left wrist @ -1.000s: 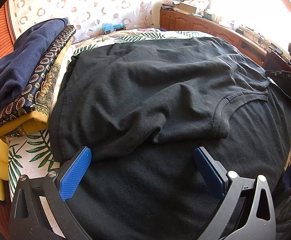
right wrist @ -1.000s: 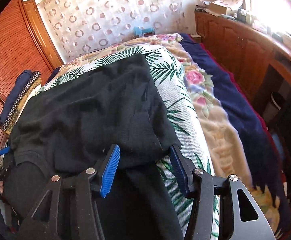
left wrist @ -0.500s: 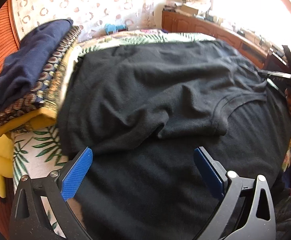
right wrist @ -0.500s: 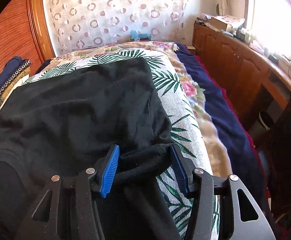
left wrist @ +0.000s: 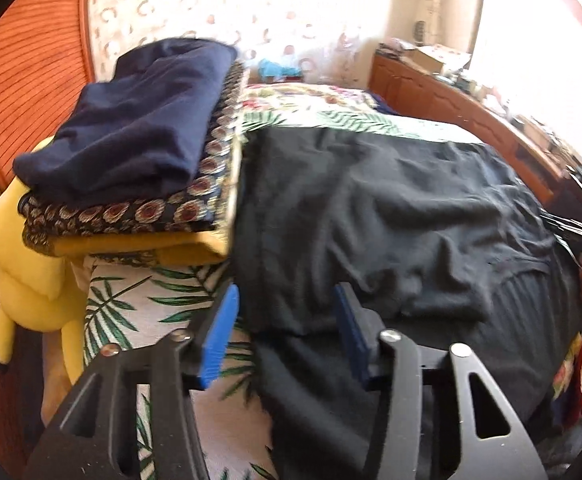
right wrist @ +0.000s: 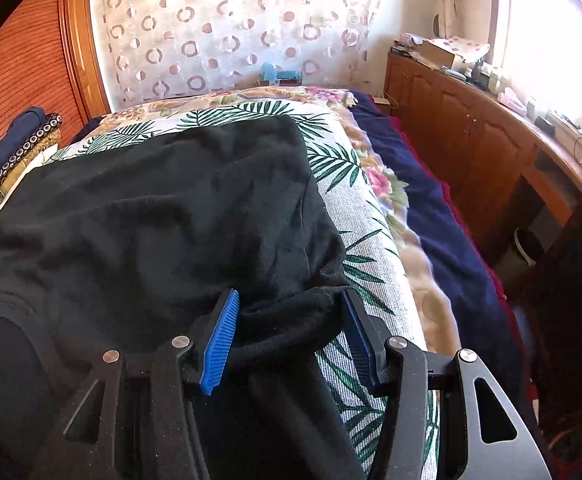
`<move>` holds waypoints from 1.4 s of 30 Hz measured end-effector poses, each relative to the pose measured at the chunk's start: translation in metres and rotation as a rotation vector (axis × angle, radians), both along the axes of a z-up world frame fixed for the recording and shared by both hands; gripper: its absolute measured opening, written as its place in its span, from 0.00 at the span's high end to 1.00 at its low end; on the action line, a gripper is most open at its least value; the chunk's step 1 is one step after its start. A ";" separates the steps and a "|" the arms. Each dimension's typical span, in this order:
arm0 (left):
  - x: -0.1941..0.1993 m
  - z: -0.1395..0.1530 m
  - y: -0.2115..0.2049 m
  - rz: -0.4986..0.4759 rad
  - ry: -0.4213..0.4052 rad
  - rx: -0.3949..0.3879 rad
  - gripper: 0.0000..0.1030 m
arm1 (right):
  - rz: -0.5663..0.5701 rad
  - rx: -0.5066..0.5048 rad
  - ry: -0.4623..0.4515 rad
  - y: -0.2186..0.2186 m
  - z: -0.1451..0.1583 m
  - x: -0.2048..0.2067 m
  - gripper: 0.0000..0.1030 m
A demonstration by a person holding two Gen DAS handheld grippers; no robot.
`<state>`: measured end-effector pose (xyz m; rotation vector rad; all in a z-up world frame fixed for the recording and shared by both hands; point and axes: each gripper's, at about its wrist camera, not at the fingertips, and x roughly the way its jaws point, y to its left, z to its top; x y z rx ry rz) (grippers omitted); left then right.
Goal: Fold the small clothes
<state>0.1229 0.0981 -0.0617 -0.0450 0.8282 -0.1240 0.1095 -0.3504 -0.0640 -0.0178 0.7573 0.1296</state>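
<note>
Our left gripper [left wrist: 287, 328] has just been closing: jaws were wide over the middle of the black shirt [left wrist: 391, 216] a sec ago, now they stand much narrower w/ the shirt's near-left edge between them. The view is blurred, so we can't tell whether the pads actually press the cloth or just flank it. The claw has also swung left; the stack of folded clothes [left wrist: 131, 160] now sits up and to its left, much nearer than before, and the leaf-print bedcover [left wrist: 139, 308] shows under its left finger. Our right gripper [right wrist: 291, 332] hasn't changed: jaws part-way closed, clamped on a bunched roll of the shirt's right edge, bedcover just to the right of it. The shirt itself lies spread on the bed ahead of both claws, upper layer already doubled over, collar toward the left claw's right side. We reckon this means both near corners are about secured, so the next fold can start once the left grip is confirmed. Risk: if the left only caught one layer, the fold goes skewed.
</note>
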 end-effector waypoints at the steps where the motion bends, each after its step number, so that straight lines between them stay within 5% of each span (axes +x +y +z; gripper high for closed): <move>1: 0.002 -0.003 0.003 0.011 0.009 -0.004 0.56 | 0.001 0.000 0.000 -0.001 0.000 0.000 0.48; 10: 0.010 -0.019 0.007 0.020 0.043 -0.033 0.57 | 0.003 -0.001 -0.001 -0.001 0.000 0.001 0.48; 12: 0.008 -0.018 0.002 -0.012 0.036 -0.025 0.82 | 0.003 0.000 0.000 -0.002 0.000 0.001 0.48; 15: 0.003 -0.012 -0.010 -0.019 -0.004 0.042 0.90 | 0.004 0.000 -0.001 -0.002 0.000 0.001 0.48; 32: 0.004 0.018 -0.010 -0.023 -0.096 0.025 0.92 | -0.075 0.010 -0.052 -0.010 0.004 -0.007 0.48; 40: 0.006 0.010 -0.015 -0.042 -0.088 0.015 0.92 | -0.086 0.090 0.019 -0.026 -0.003 0.005 0.48; 41: 0.006 0.009 -0.016 -0.043 -0.091 0.016 0.92 | -0.081 0.088 0.020 -0.025 -0.002 0.007 0.48; 42: 0.005 0.010 -0.016 -0.041 -0.100 0.022 0.92 | -0.068 0.094 0.017 -0.025 -0.002 0.008 0.63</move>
